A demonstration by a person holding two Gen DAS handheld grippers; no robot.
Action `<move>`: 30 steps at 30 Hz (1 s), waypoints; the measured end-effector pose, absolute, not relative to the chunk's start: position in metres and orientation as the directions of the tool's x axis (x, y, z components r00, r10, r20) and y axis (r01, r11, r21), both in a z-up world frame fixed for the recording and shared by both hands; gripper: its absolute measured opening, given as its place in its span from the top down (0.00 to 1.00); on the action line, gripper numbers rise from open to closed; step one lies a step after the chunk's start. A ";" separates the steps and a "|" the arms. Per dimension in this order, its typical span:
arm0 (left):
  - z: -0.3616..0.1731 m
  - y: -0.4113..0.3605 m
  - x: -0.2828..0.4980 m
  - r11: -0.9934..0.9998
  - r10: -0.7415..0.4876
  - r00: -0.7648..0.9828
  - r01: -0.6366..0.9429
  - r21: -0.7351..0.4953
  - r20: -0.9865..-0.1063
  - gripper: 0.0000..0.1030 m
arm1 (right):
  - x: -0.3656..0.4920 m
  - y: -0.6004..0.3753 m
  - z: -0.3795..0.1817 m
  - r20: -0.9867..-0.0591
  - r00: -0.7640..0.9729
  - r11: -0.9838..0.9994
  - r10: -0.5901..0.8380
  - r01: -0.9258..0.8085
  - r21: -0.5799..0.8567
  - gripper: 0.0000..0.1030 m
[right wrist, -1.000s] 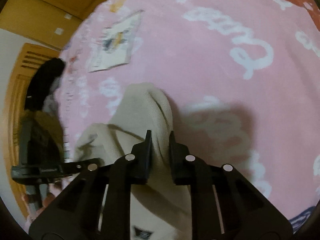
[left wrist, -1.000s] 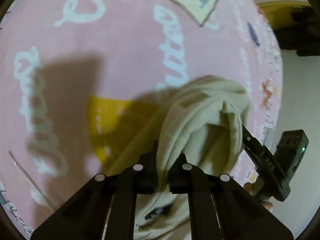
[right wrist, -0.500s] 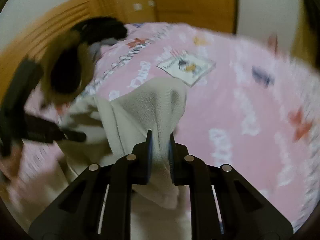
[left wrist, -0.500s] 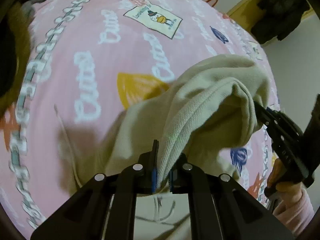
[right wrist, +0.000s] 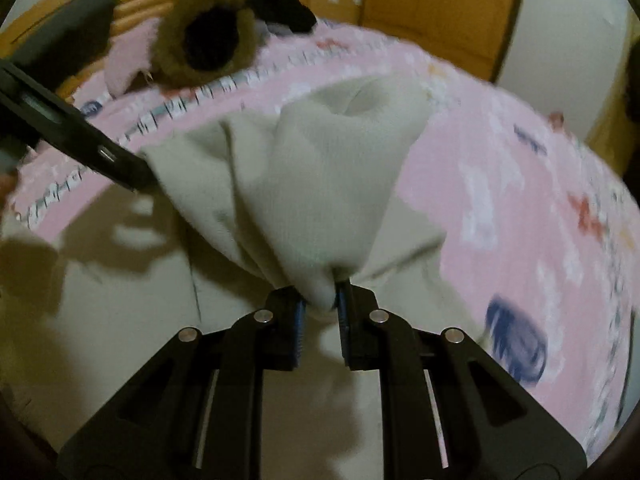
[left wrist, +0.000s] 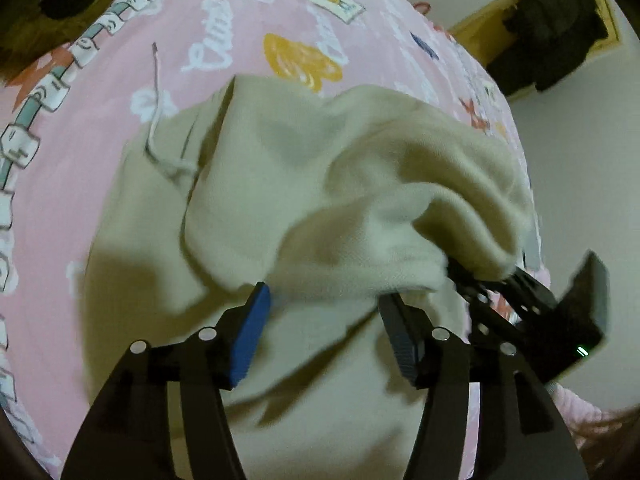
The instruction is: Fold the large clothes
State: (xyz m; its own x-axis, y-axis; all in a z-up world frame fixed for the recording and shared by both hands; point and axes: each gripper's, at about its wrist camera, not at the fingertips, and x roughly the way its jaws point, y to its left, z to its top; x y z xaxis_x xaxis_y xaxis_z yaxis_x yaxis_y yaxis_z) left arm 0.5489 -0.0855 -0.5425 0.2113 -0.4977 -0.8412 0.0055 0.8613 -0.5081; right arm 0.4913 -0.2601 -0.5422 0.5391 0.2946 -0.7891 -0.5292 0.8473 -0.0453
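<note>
Beige garment (left wrist: 320, 184), large, knit, is lying spread on the bed (left wrist: 100, 152), with one folded portion raised above the rest. A white drawstring (left wrist: 154, 120) is trailing from its far left part onto the pink cover.

Left hand-held gripper (left wrist: 324, 312): jaws are opening, blue pads standing apart. A fold of the garment is hanging between them, pads not pressing on it.

Right hand-held gripper (right wrist: 320, 304): jaws nearly closed, pinching a bunched fold of the beige garment, which is rising from the pads in a tent shape. In the left wrist view this gripper (left wrist: 480, 280) is sitting at the right, its tips buried in the cloth edge. In the right wrist view the left gripper (right wrist: 120, 164) is reaching in from the left, its tip at the raised fold's left edge.

Bed cover is pink with white lettering and cartoon prints. A brown fur-trimmed item (right wrist: 204, 36) is lying at the far side of the bed. Wooden door (right wrist: 432, 4) is standing beyond. Dark clothing (left wrist: 552, 36) is showing at far right.
</note>
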 end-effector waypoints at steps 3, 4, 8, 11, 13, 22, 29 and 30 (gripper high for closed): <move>-0.539 -0.087 0.540 0.854 -0.518 0.176 0.040 -0.519 -0.837 0.44 | 0.481 -0.271 -0.559 -0.828 0.491 0.881 0.272 -0.473 0.009 0.78; -0.539 -0.088 0.536 0.851 -0.523 0.161 0.053 -0.522 -0.837 0.43 | 0.480 -0.276 -0.562 -0.842 0.460 0.893 0.283 -0.446 0.056 0.70; -0.539 -0.089 0.539 0.836 -0.549 0.098 0.058 -0.546 -0.830 0.41 | 0.470 -0.307 -0.557 -0.857 0.373 0.922 0.356 -0.288 0.257 0.27; -0.538 -0.089 0.545 0.850 -0.527 0.067 0.040 -0.526 -0.847 0.41 | 0.471 -0.329 -0.537 -0.855 0.346 0.922 0.386 -0.139 0.360 0.27; -0.537 -0.085 0.551 0.861 -0.508 0.060 0.012 -0.509 -0.859 0.40 | 0.483 -0.333 -0.517 -0.831 0.375 0.907 0.412 -0.076 0.415 0.27; -0.569 -0.047 0.568 0.926 -0.319 0.020 -0.208 -0.316 -0.947 0.34 | 0.558 -0.217 -0.513 -0.911 0.331 0.925 0.246 -0.361 0.119 0.25; -0.603 -0.029 0.561 0.896 -0.321 -0.009 -0.327 -0.300 -0.947 0.34 | 0.577 -0.219 -0.543 -0.939 0.268 0.943 0.216 -0.305 0.130 0.80; -0.605 -0.030 0.558 0.889 -0.331 -0.002 -0.336 -0.311 -0.944 0.34 | 0.576 -0.221 -0.534 -0.932 0.285 0.940 0.223 -0.317 0.128 0.81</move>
State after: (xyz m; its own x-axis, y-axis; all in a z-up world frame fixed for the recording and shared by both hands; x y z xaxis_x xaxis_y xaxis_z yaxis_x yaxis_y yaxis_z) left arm 0.5578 -0.0296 -0.6051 -0.0024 -0.3306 -0.9438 -0.3359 0.8892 -0.3106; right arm 0.5755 -0.2210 -0.5338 0.2852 0.2233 -0.9321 -0.3170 0.9397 0.1282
